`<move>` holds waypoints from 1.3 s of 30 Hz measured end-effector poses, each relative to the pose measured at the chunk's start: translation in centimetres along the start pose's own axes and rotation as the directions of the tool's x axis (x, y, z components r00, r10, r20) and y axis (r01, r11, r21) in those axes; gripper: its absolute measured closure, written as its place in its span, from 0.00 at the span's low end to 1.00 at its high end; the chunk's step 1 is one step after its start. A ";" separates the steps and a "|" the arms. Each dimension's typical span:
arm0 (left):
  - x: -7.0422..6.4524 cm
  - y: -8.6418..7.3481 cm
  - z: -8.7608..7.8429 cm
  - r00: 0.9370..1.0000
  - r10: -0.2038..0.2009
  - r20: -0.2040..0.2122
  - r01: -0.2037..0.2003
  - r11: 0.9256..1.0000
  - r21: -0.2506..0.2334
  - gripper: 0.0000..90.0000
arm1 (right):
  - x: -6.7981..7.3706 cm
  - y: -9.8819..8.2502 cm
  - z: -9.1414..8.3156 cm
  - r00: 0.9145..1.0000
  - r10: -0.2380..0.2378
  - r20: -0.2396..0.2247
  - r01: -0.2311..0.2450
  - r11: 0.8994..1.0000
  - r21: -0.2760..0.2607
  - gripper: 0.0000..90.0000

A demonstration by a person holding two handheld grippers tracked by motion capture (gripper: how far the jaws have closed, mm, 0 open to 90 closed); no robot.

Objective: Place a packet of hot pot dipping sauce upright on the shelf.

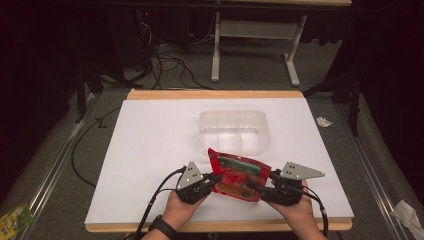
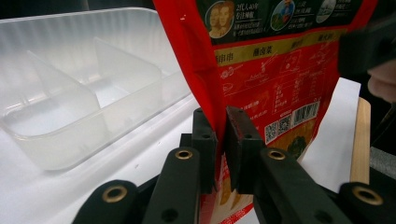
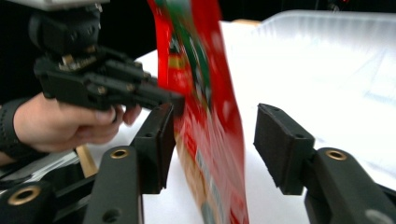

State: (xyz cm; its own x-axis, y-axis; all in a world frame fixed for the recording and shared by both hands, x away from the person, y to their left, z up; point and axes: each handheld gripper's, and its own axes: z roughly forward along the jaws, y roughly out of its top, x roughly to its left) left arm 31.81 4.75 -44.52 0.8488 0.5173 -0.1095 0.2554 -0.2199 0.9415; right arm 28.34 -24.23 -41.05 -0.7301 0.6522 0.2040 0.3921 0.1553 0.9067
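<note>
The red printed foil pouch (image 2: 280, 70) looked glossy and smooth. The translucent frosted plastic divided tray (image 1: 260, 122) had a matt sheen. The tabletop (image 1: 150, 150) was matt white, edged with bare pale wood. Matt black plastic formed the left gripper (image 2: 220, 140).

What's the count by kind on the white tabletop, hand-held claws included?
Red printed foil snack pouch: 1
Clear plastic container with dividers: 1
Black two-jaw claws: 2, left claw clamped on the pouch, right claw open around it
Total: 4
</note>
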 end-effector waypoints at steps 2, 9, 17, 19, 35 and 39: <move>0.0 0.0 -0.1 1.000 -0.001 -0.001 0.001 1.000 0.004 0.91 | -0.1 -0.7 0.4 1.000 0.008 -0.010 -0.008 1.000 0.020 0.57; 0.1 -0.1 -0.2 1.000 0.001 -0.002 -0.001 1.000 0.014 0.86 | -0.4 -2.3 2.4 1.000 0.005 -0.030 -0.002 0.995 0.102 0.69; 0.3 -0.4 -0.4 1.000 0.017 -0.021 -0.016 0.999 0.050 0.67 | -0.2 -2.5 2.4 0.999 -0.032 -0.030 0.035 0.993 0.117 0.86; 0.5 -0.5 -0.8 0.999 0.018 -0.034 -0.016 0.998 0.054 0.63 | -0.3 -2.5 2.3 0.999 -0.036 -0.034 0.040 0.992 0.122 0.88; 2.6 -0.4 -3.8 0.993 -0.023 -0.117 0.026 0.999 0.031 0.48 | -0.1 -2.3 2.5 1.000 -0.005 -0.017 0.007 0.988 0.152 0.96; 2.8 -0.4 -4.2 0.990 -0.013 -0.137 0.019 0.999 0.043 0.47 | 0.3 -1.9 2.0 1.000 -0.019 0.000 0.019 0.991 0.132 0.96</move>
State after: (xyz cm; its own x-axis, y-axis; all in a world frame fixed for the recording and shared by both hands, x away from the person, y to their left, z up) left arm 32.18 9.76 -43.90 0.7739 0.6286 -0.0772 0.2916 -0.2454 0.9245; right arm 28.52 -22.88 -43.50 -0.7373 0.6494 0.1862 0.4486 0.2644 0.8537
